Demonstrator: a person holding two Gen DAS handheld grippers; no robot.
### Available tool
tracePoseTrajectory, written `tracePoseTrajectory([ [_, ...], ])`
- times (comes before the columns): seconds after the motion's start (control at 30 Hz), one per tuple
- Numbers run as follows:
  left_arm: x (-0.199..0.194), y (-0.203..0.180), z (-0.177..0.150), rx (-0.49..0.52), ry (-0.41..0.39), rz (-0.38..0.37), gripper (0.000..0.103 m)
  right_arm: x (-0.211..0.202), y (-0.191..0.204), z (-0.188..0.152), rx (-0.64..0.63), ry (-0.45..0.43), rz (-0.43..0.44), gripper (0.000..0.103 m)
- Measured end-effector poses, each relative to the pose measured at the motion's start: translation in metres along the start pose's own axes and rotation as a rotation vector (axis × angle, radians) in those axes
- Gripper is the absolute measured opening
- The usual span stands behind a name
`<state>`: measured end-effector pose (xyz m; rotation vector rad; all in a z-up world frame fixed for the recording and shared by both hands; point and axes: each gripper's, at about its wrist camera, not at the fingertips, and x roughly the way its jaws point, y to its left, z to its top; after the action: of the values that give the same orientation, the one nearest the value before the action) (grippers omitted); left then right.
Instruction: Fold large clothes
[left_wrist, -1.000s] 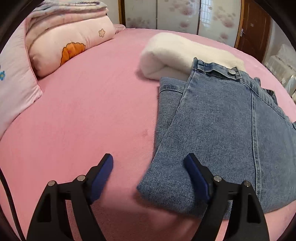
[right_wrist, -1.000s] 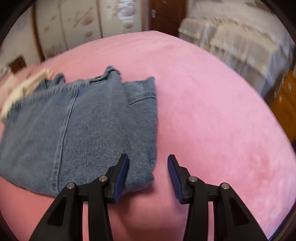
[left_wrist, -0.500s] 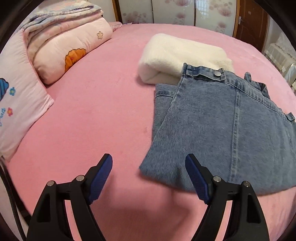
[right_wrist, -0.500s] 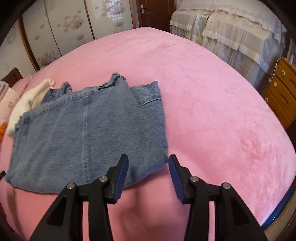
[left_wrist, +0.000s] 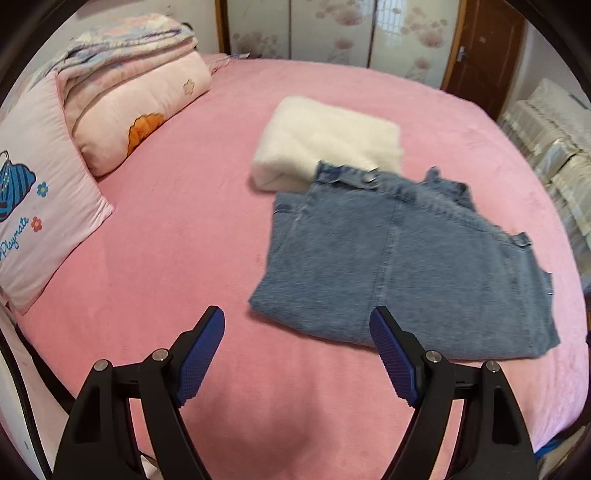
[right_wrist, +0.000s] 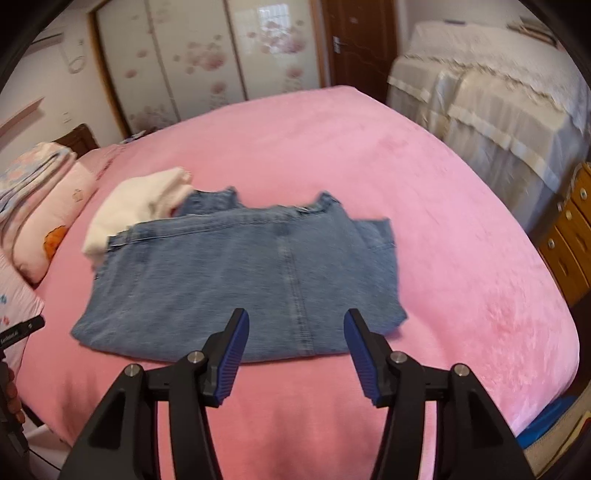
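Note:
Folded blue jeans (left_wrist: 406, 258) lie flat on the pink bed (left_wrist: 184, 240), waistband at the far side; they also show in the right wrist view (right_wrist: 240, 273). A folded cream garment (left_wrist: 325, 136) lies just behind them, its near edge under the waistband; it also shows in the right wrist view (right_wrist: 136, 206). My left gripper (left_wrist: 297, 325) is open and empty, raised above the bed near the jeans' front left corner. My right gripper (right_wrist: 295, 325) is open and empty, raised above the jeans' front edge.
Pink pillows and folded quilts (left_wrist: 122, 92) are stacked at the bed's left side. A second bed with a beige cover (right_wrist: 498, 103) stands to the right, a wooden drawer unit (right_wrist: 572, 229) beside it. Wardrobe doors (right_wrist: 203, 62) and a brown door stand behind.
Both grippers have pulled back and up from the jeans, so more of the bed shows. The right jaws have opened wider. The jeans lie still.

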<state>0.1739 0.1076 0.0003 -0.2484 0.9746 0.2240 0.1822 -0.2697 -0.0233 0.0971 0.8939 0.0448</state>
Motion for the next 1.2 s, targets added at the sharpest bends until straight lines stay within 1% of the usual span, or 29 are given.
tracePoseTrajectory([
  [0.1,-0.009,-0.006,-0.005,-0.013,-0.028,-0.024,0.080,-0.010,0.019,-0.002,-0.028,-0.037,0.020,0.054],
  [0.17,-0.010,-0.009,-0.009,-0.028,-0.031,-0.049,0.080,-0.013,0.030,-0.005,-0.042,-0.062,0.020,0.055],
  [0.23,-0.004,-0.011,-0.016,-0.048,-0.027,-0.079,0.080,-0.012,0.039,-0.010,-0.052,-0.085,0.020,0.055],
  [0.33,0.013,-0.009,-0.029,-0.083,-0.023,-0.134,0.080,-0.005,0.050,-0.020,-0.052,-0.124,0.015,0.059],
  [0.4,0.032,-0.004,-0.039,-0.124,-0.004,-0.178,0.080,0.005,0.056,-0.030,-0.048,-0.147,0.015,0.059],
  [0.57,0.092,0.018,-0.066,-0.271,0.097,-0.314,0.080,0.033,0.065,-0.054,-0.021,-0.195,0.004,0.059],
  [0.63,0.119,0.026,-0.076,-0.331,0.138,-0.362,0.080,0.045,0.068,-0.060,-0.021,-0.195,0.012,0.059],
  [0.7,0.139,0.032,-0.082,-0.373,0.146,-0.399,0.080,0.060,0.073,-0.063,-0.030,-0.183,0.018,0.059],
  [0.73,0.145,0.034,-0.083,-0.386,0.137,-0.410,0.080,0.068,0.075,-0.064,-0.033,-0.177,0.022,0.059],
  [0.8,0.155,0.037,-0.083,-0.401,0.092,-0.444,0.080,0.082,0.079,-0.063,-0.042,-0.165,0.024,0.059],
  [0.9,0.169,0.037,-0.072,-0.397,0.030,-0.464,0.080,0.103,0.085,-0.060,-0.049,-0.157,0.024,0.059],
  [1.03,0.187,0.032,-0.050,-0.397,-0.022,-0.467,0.080,0.129,0.092,-0.055,-0.048,-0.143,0.040,0.058],
  [1.17,0.200,0.023,-0.031,-0.412,-0.067,-0.444,0.080,0.148,0.100,-0.047,-0.053,-0.137,0.049,0.058],
  [1.2,0.202,0.021,-0.027,-0.414,-0.077,-0.434,0.077,0.152,0.102,-0.044,-0.051,-0.142,0.050,0.058],
])
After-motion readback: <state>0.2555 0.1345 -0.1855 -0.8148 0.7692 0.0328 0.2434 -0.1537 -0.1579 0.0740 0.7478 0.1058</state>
